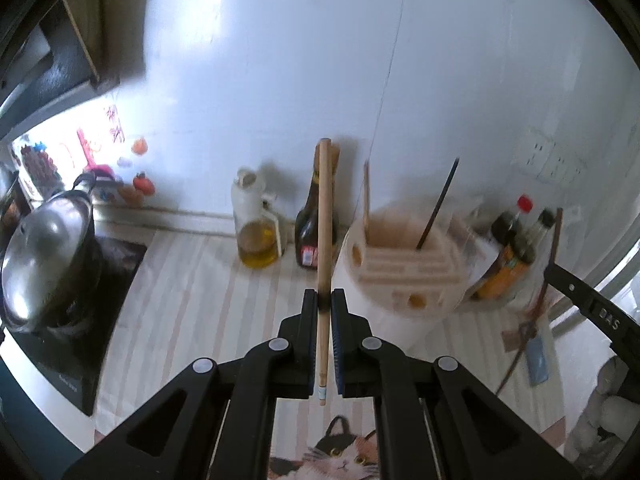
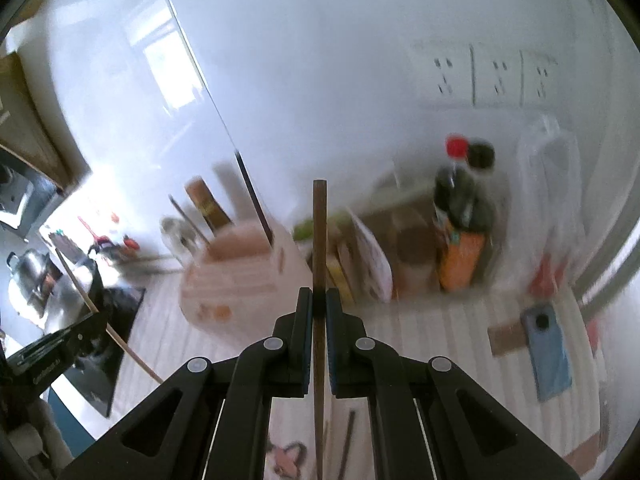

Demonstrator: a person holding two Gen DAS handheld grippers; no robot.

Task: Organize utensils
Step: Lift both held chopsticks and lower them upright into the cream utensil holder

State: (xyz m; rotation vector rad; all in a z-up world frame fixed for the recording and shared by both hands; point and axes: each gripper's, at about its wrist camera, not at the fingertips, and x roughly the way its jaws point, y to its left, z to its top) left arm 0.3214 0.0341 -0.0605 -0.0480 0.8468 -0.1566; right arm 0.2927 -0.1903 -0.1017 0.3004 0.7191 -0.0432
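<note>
My left gripper [image 1: 324, 300] is shut on a light wooden chopstick [image 1: 325, 216], which stands nearly upright between the pads, above the counter. My right gripper [image 2: 319, 299] is shut on a dark brown chopstick [image 2: 319, 232], also upright. Behind both stands a round white utensil holder [image 1: 404, 268] with a slotted wooden top; a dark chopstick [image 1: 438, 208] and a light one [image 1: 366, 196] stand in it. The same holder [image 2: 240, 276] shows blurred left of centre in the right wrist view. The right gripper and its dark chopstick [image 1: 554, 240] appear at the right edge of the left view.
An oil bottle [image 1: 256, 224] and a dark sauce bottle [image 1: 310, 228] stand by the wall. Sauce bottles [image 2: 464, 216] and a plastic bag [image 2: 548, 184] crowd the right corner. A steel pot [image 1: 48, 264] sits on the stove at left. A blue phone [image 2: 550, 352] lies on the striped mat.
</note>
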